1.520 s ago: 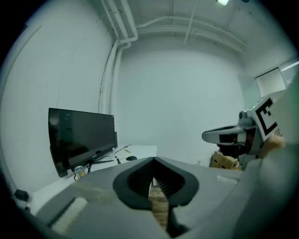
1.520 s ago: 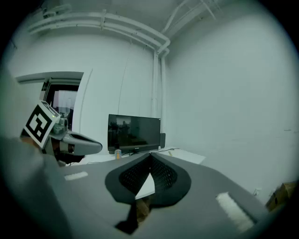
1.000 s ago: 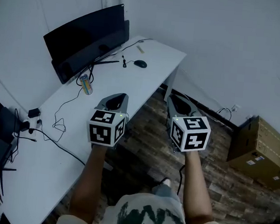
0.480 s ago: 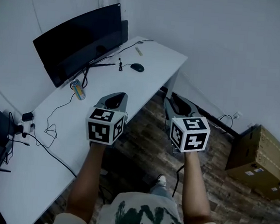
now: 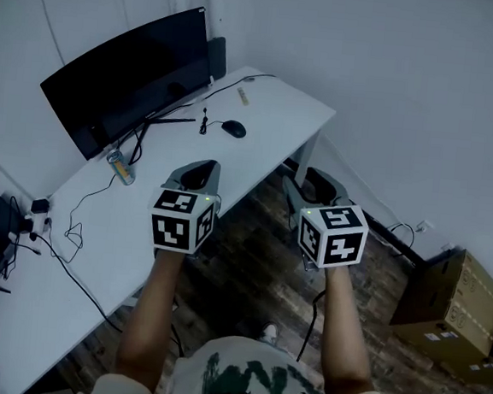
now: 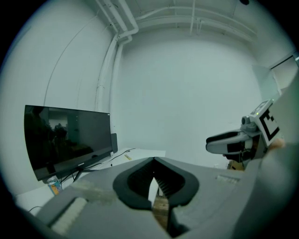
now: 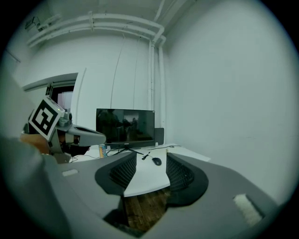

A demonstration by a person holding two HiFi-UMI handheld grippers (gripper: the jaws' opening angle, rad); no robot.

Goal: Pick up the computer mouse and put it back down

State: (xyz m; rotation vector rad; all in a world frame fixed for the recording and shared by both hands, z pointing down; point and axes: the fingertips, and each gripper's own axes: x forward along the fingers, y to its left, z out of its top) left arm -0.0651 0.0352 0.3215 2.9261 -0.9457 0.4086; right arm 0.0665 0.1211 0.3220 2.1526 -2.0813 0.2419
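Observation:
A black computer mouse [image 5: 233,129] lies on the white desk [image 5: 280,109] in front of the monitor; it also shows far ahead, small, between the right jaws [image 7: 156,161]. Both grippers hang in the air short of the desk's near edge and touch nothing. My left gripper [image 5: 201,169] is shut and empty, its tips meeting [image 6: 153,161]. My right gripper [image 5: 318,183] is over the wood floor. Its jaws are opening and hold nothing [image 7: 150,156].
A dark monitor [image 5: 124,78] stands at the desk's back, a drink can [image 5: 122,167] beside its foot, and cables [image 5: 81,220] trail left to a power strip [image 5: 35,208]. Cardboard boxes [image 5: 451,313] sit on the wood floor [image 5: 249,261] at right.
Both grippers have moved forward towards the desk, and the mouse now lies nearer to them in the head view. The right jaws stand wider apart than before.

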